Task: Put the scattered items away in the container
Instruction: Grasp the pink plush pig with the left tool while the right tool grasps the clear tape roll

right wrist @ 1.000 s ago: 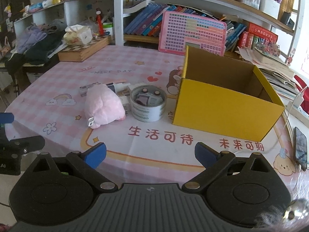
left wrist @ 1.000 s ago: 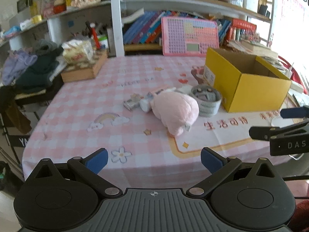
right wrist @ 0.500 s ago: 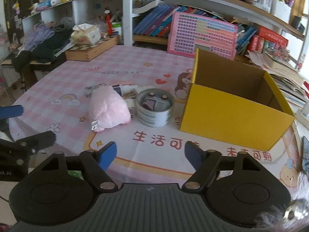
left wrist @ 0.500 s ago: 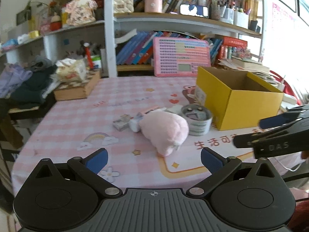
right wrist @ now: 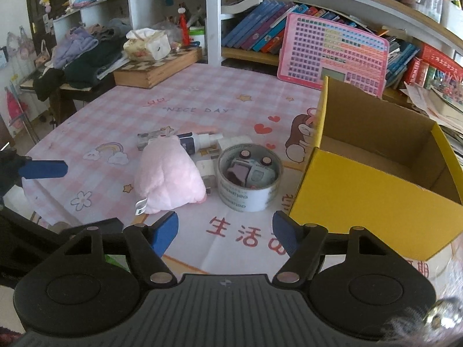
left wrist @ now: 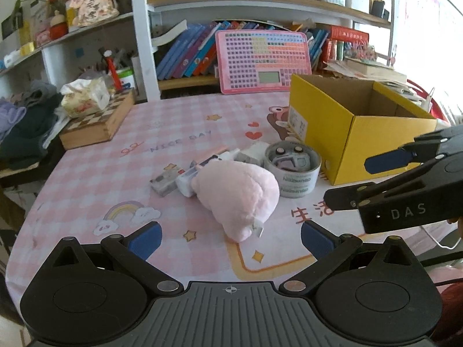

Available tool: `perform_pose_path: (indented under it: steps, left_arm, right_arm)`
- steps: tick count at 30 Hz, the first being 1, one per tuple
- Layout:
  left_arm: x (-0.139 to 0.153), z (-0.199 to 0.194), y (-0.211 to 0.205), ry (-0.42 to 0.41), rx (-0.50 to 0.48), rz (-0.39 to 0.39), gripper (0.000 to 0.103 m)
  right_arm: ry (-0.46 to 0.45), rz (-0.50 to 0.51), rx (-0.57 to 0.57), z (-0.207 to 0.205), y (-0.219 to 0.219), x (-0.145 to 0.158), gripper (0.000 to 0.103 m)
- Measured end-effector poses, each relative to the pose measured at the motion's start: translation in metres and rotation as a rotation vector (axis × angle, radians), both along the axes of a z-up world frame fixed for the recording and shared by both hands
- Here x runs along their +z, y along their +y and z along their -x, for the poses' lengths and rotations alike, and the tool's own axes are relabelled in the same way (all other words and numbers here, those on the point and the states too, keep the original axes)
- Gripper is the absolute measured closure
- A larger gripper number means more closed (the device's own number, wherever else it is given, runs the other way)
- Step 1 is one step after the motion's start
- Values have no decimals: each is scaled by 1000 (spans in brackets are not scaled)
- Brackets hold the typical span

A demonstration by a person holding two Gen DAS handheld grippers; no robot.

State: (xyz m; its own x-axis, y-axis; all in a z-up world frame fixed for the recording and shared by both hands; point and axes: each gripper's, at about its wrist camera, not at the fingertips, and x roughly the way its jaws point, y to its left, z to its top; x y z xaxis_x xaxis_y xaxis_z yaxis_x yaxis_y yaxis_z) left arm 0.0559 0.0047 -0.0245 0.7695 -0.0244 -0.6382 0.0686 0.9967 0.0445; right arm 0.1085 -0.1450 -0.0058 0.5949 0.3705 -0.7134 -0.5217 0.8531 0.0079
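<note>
A pink plush toy [left wrist: 237, 196] [right wrist: 167, 177] lies mid-table. Beside it stands a roll of clear tape [left wrist: 292, 173] [right wrist: 250, 180] with small items inside it. Behind them lie a white spray bottle [right wrist: 199, 140], a small grey packet [left wrist: 163, 183] and a white box [left wrist: 254, 153]. An open yellow cardboard box [left wrist: 356, 133] [right wrist: 376, 179] stands to the right, with nothing visible inside. My left gripper [left wrist: 230, 238] is open and empty, just short of the plush. My right gripper [right wrist: 225, 232] is open and empty, in front of the tape roll; it also shows in the left wrist view [left wrist: 367, 179].
A wooden chessboard box [left wrist: 95, 121] with a tissue pack on it sits at the table's far left. A pink keyboard toy [left wrist: 262, 60] leans against the bookshelf behind. Clothes [right wrist: 84, 55] pile on a side stand at the left. A pink checked cloth [left wrist: 179, 133] covers the table.
Both grippers have moved forward toward the items, which now look larger and nearer. The right gripper's fingers have narrowed somewhat. Nothing on the table has moved.
</note>
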Motion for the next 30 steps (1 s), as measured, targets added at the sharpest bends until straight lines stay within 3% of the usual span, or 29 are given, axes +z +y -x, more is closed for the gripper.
perform_pose_path:
  steps: [8, 15, 23, 28, 30]
  left_arm:
    - [-17, -30, -14, 0, -34, -35, 1]
    - [-29, -57, -22, -49, -39, -57, 1]
    - [-42, -79, -21, -14, -26, -48, 1]
    - [-45, -78, 2, 46, -3, -18, 13]
    - [-44, -73, 10, 61, -18, 3, 25]
  right_arm:
    - [-32, 32, 18, -27, 18, -3, 32]
    - [-31, 49, 5, -46, 27, -9, 33]
    - [-29, 56, -5, -54, 27, -13, 30]
    - [-4, 58, -24, -60, 28, -18, 26]
    - [9, 76, -20, -61, 31, -23, 25]
